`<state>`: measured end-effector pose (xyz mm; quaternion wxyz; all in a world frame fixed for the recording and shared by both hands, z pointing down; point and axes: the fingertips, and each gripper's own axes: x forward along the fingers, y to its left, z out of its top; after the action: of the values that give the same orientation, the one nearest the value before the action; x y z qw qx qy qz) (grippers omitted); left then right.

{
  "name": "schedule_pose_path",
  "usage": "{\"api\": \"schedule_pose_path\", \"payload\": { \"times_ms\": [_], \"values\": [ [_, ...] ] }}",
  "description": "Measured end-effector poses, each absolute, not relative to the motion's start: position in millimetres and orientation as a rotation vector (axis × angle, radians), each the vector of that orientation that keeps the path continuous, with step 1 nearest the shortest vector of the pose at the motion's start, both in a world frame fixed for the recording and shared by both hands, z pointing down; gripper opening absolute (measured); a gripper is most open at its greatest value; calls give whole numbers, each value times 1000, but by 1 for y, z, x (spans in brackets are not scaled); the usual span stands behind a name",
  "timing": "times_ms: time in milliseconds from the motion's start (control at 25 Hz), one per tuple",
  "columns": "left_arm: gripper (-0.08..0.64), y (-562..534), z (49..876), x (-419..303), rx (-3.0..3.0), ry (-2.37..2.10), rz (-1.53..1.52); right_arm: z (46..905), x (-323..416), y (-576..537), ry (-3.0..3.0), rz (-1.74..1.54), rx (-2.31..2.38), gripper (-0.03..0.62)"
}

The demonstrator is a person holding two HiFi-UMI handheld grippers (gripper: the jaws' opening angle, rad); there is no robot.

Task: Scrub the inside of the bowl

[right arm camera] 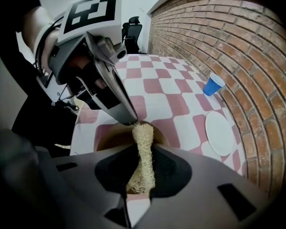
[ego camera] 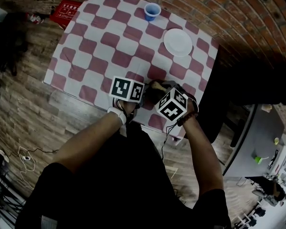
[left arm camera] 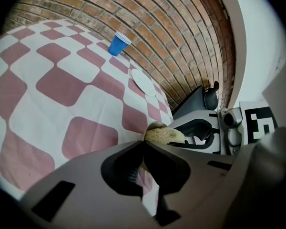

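Note:
A brown bowl (ego camera: 151, 86) sits near the front edge of the checked table (ego camera: 109, 42), between my two grippers. My left gripper (ego camera: 142, 93) is shut on the bowl's rim (right arm camera: 115, 130); its jaws meet in the left gripper view (left arm camera: 143, 144). My right gripper (right arm camera: 143, 149) is shut on a pale, fibrous loofah scrubber (right arm camera: 142, 156). The scrubber's tip reaches over the bowl right beside the left gripper's finger (right arm camera: 119, 101). From the left gripper view, the scrubber (left arm camera: 164, 135) shows just past the jaws. Most of the bowl is hidden by the grippers.
A blue cup (ego camera: 152, 11) stands at the table's far edge and a white plate (ego camera: 178, 42) lies to its right. A brick wall (right arm camera: 238, 42) runs behind the table. A red box (ego camera: 66, 9) lies on the floor at far left.

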<state>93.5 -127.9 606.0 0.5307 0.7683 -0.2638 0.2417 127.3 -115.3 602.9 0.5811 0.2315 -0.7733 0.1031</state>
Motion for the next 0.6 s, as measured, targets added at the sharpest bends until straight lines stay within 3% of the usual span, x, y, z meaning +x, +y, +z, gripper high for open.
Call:
{"api": "schedule_pose_path", "payload": {
  "times_ms": [240,600],
  "values": [
    [25,-131,602,105,1921,-577,685,611,118,-75,-1752,229,327,87],
    [25,-128,601,119,2061,-337,930,609,116,-79,-1643,-455,-6,87]
  ]
}}
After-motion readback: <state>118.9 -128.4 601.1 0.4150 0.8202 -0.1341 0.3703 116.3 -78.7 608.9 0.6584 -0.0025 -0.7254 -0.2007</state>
